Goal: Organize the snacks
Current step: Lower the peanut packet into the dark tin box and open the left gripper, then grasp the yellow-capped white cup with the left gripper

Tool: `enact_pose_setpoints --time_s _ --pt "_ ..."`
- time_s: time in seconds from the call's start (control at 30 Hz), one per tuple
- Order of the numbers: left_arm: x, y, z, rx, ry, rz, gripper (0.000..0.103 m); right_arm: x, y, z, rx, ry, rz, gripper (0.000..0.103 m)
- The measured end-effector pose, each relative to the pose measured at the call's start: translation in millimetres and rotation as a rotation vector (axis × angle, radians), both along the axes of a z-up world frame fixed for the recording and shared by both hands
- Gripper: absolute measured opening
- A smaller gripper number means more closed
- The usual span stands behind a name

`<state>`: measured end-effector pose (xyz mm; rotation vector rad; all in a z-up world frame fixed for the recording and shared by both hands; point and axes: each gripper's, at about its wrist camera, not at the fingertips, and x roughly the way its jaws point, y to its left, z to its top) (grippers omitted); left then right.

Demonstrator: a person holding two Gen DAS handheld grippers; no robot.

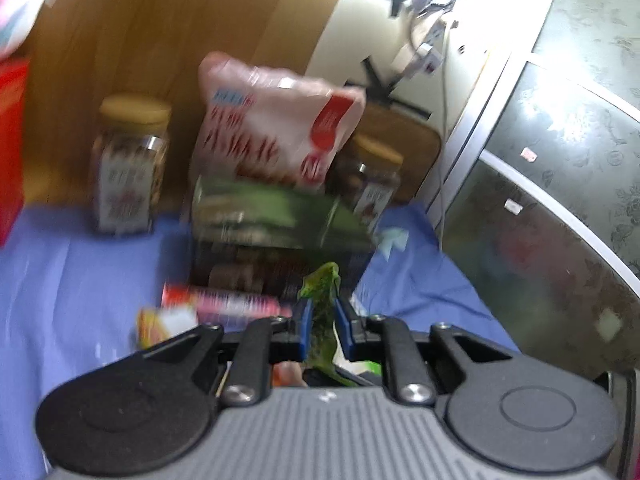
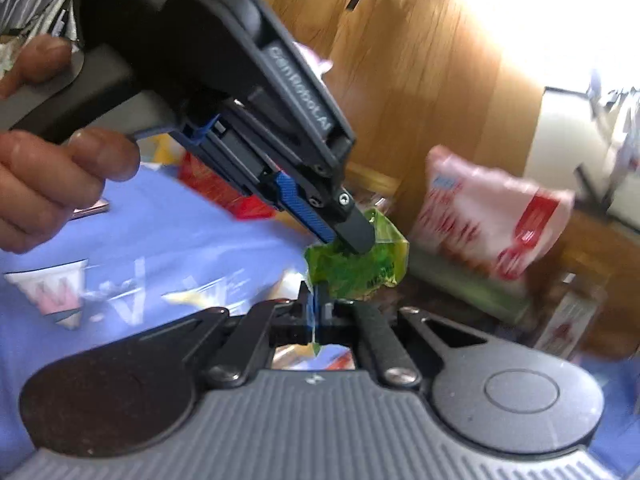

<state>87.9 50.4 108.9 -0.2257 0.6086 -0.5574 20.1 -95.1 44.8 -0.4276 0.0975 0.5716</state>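
A crumpled green snack packet [image 2: 360, 268] hangs above the blue cloth, held from both sides. In the right wrist view my left gripper [image 2: 354, 238] reaches in from the upper left, held by a person's hand [image 2: 52, 188], and its dark fingertips pinch the packet's top. My right gripper [image 2: 316, 300] is shut on the packet's thin lower edge. In the left wrist view the green packet [image 1: 322, 308] sits squeezed between the blue pads [image 1: 305, 320] of my left gripper [image 1: 323, 318]. The view is blurred.
A pink-and-white snack bag [image 1: 276, 128] leans on a green box [image 1: 272, 216] ahead, between two lidded jars [image 1: 128, 164] [image 1: 370, 184]. Small packets [image 1: 224, 304] lie on the blue cloth [image 1: 80, 280]. A red box [image 1: 12, 140] stands left, a glass cabinet door [image 1: 560, 200] right.
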Motion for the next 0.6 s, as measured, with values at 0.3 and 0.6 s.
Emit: enact_pose_setpoints --time_s 0.3,0.6 --pt "83.8 -26.3 23.4 0.013 -0.088 0.003 0.014 77.7 -6.4 11.6 -0.055 -0.144 -0.136 0.003" --pt "123.2 0.6 -11.5 0.071 0.005 0.081 0.030 101.9 -14.5 1.7 0.039 -0.029 -0.162 0.027"
